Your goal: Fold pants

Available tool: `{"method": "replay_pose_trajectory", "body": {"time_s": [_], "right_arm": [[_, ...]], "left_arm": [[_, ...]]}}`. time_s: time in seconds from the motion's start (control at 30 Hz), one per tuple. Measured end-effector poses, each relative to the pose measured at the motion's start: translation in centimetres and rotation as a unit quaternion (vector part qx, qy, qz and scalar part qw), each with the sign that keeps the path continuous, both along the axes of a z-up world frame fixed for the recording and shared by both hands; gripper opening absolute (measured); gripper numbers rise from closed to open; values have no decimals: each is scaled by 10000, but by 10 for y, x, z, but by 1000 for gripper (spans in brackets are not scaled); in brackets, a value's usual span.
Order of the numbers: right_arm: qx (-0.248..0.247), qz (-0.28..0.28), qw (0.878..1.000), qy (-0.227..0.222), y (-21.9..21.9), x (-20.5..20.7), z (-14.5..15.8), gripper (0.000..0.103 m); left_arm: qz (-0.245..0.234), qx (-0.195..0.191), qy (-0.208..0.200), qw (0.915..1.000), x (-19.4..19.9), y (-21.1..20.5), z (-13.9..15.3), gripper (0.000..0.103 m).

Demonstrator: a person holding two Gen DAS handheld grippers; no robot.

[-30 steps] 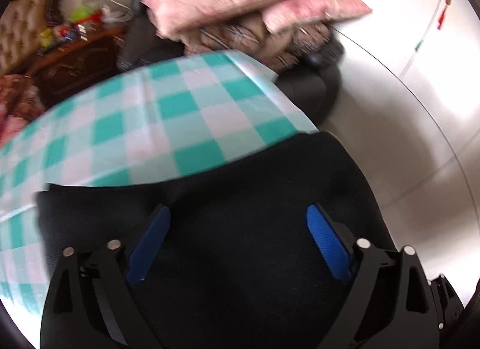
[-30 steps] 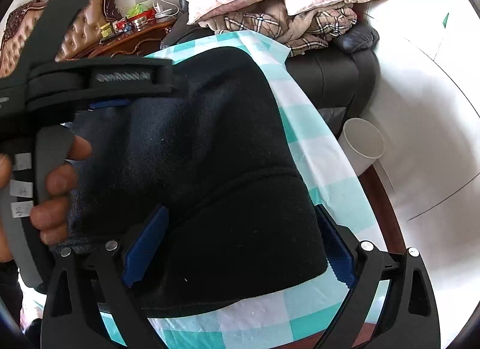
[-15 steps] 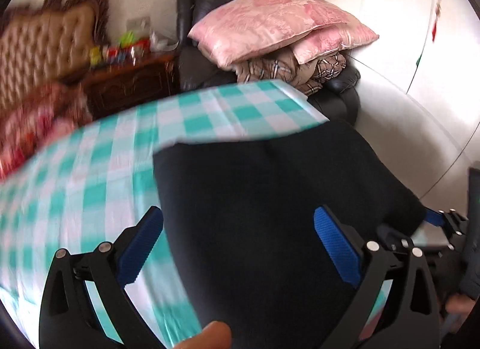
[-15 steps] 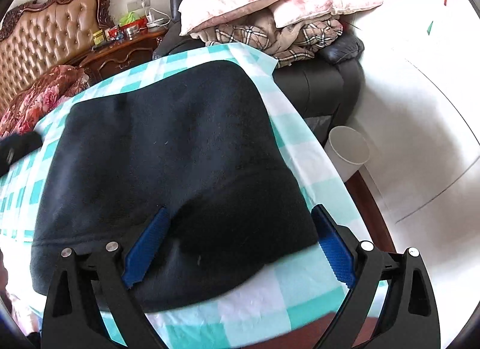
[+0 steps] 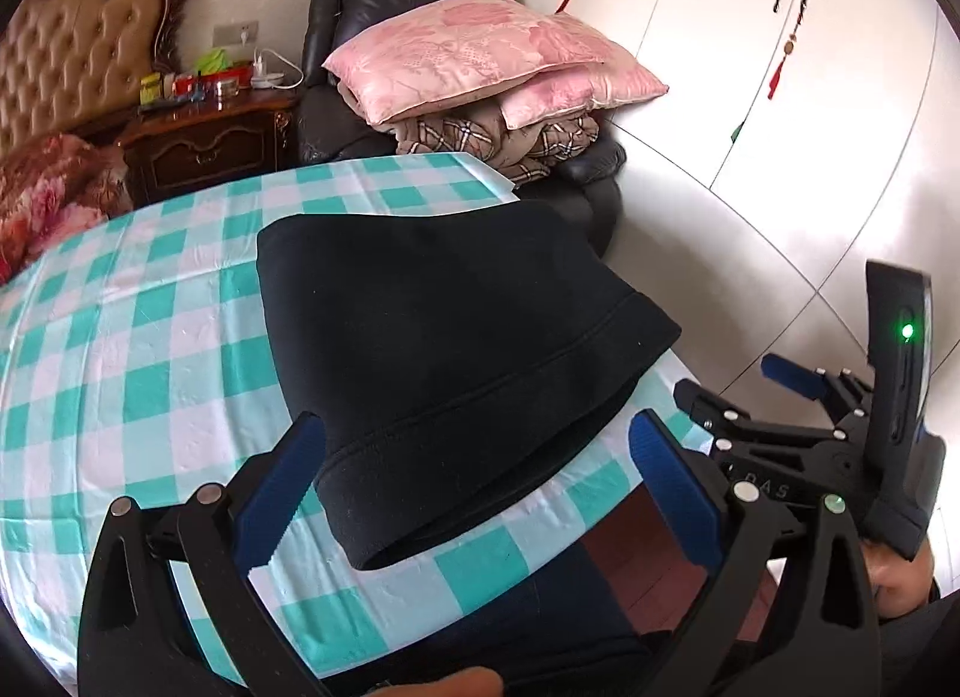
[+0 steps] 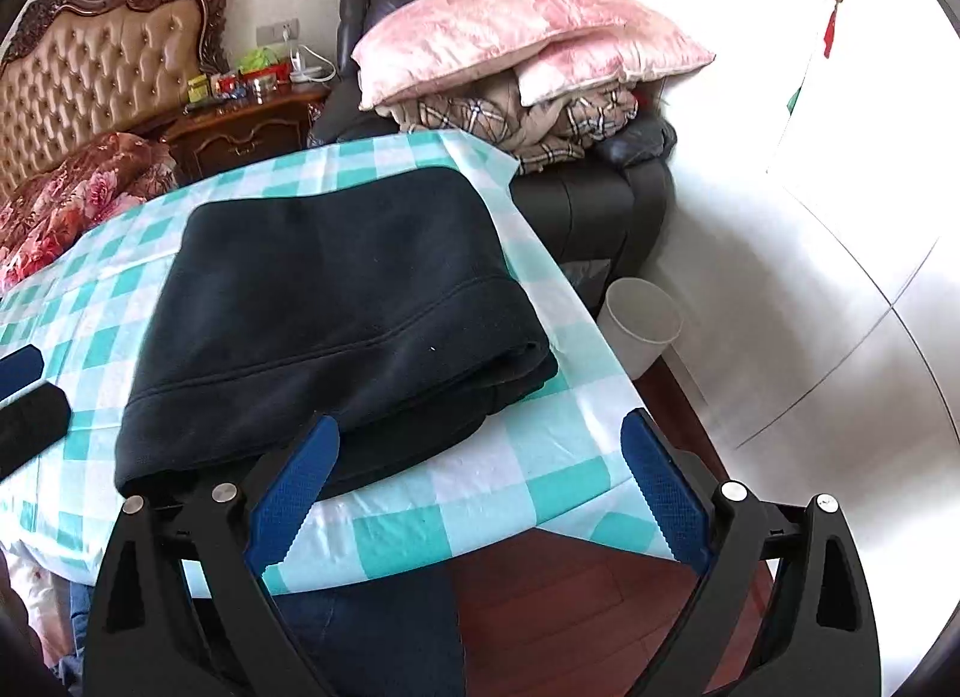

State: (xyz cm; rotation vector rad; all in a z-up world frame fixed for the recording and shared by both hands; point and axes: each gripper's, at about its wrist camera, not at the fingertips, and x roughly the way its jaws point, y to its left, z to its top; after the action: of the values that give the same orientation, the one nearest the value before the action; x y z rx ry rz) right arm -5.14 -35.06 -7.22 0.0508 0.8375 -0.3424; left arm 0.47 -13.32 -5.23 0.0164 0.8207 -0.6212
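The black pants lie folded in a thick stack on the green and white checked tablecloth, near the table's right corner; they also show in the right wrist view. My left gripper is open and empty, held back above the stack's near edge. My right gripper is open and empty, just off the near edge of the table. It also shows at the right of the left wrist view. The left gripper's blue fingertips show at the left edge of the right wrist view.
A dark armchair piled with pink pillows and plaid bedding stands behind the table. A white bin stands on the floor to the right. A wooden nightstand and a tufted headboard are at back left. White wardrobe doors are at right.
Both grippers have pulled back off the pants and away from the table. The folded stack now lies free on the cloth.
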Motion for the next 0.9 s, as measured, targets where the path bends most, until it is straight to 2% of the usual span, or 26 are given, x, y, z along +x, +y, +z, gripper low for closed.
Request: {"method": "replay_pose_trajectory", "body": {"time_s": [0.23,0.3,0.4,0.9], "right_arm": [[37,-9,10000,-87,-2,-3,6,91],[45,-16,9999,-92,-3,-3,6,91],[72,-38,9999,-93,-5,-5,6,91],[148,-45,9999,-64,-8,-3,2,91]], "left_arm": [[-180,170,-70,9997,-5,-9,7,101],[-169,255,-183,9994,-6,-11,8,101],[-117,299,-124,9994,-3,-13,5,101],[19,246,-7,9997,4,-9,2,101]]}}
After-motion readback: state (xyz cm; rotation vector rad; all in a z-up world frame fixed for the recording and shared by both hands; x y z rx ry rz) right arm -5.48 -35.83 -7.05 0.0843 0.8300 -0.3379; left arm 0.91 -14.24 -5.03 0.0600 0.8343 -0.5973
